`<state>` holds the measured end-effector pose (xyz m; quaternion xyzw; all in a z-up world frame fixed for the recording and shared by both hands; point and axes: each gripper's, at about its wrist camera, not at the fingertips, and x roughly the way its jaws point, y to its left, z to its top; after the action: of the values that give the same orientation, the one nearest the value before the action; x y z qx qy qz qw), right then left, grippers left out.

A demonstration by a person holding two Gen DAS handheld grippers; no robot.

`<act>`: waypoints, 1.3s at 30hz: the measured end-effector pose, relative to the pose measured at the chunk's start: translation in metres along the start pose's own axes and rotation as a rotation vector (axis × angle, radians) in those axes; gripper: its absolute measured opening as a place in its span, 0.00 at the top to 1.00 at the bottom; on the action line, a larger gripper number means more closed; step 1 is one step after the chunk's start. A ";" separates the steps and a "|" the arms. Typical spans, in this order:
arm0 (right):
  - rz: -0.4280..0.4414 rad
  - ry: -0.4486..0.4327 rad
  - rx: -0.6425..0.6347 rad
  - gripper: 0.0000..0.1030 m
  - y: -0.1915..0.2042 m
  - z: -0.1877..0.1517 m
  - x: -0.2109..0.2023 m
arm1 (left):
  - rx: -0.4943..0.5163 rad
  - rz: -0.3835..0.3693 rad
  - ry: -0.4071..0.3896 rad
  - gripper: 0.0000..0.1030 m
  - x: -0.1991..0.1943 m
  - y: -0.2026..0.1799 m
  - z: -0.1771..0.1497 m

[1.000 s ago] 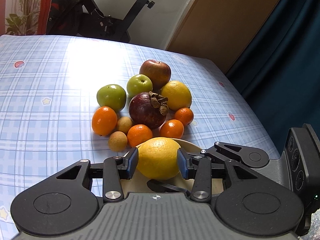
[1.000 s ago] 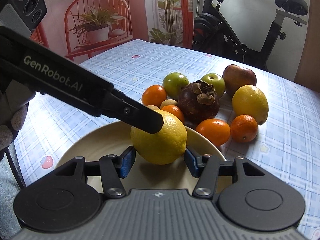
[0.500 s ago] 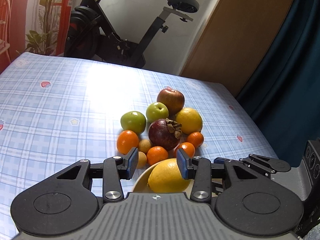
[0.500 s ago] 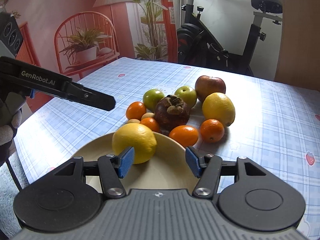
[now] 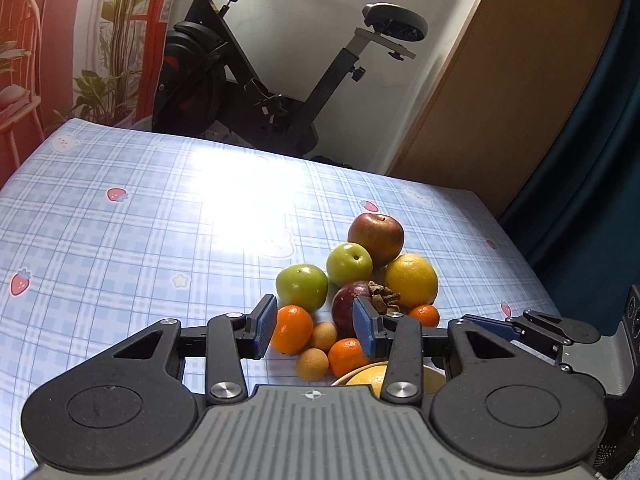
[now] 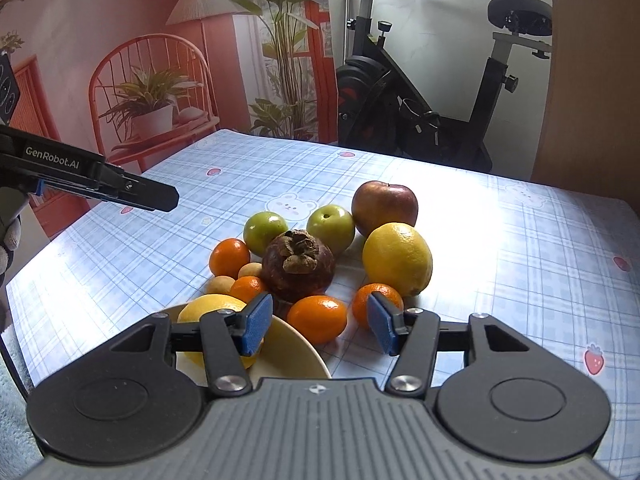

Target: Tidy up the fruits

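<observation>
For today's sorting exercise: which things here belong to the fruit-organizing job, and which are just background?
Job:
round cream plate
yellow lemon on the plate
dark purple mangosteen
red apple
loose oranges

Background:
black exercise bike
red wire chair

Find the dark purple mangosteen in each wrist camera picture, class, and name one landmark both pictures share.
Left wrist view: mangosteen low, right of centre, partly behind the claw's right pad.
Right wrist view: mangosteen near centre, in plain sight.
Shared landmark: the red apple at the pile's far end.
</observation>
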<state>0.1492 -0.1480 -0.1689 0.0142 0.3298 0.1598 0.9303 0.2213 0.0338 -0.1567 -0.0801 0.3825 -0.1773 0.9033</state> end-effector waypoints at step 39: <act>0.108 0.080 0.060 0.41 -0.008 0.021 0.075 | -0.019 -0.171 0.217 0.52 0.101 -0.014 0.024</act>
<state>0.2197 -0.1309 -0.1992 0.0533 0.3702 0.2002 0.9056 0.2996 -0.0174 -0.2029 -0.1014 0.4716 -0.2575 0.8373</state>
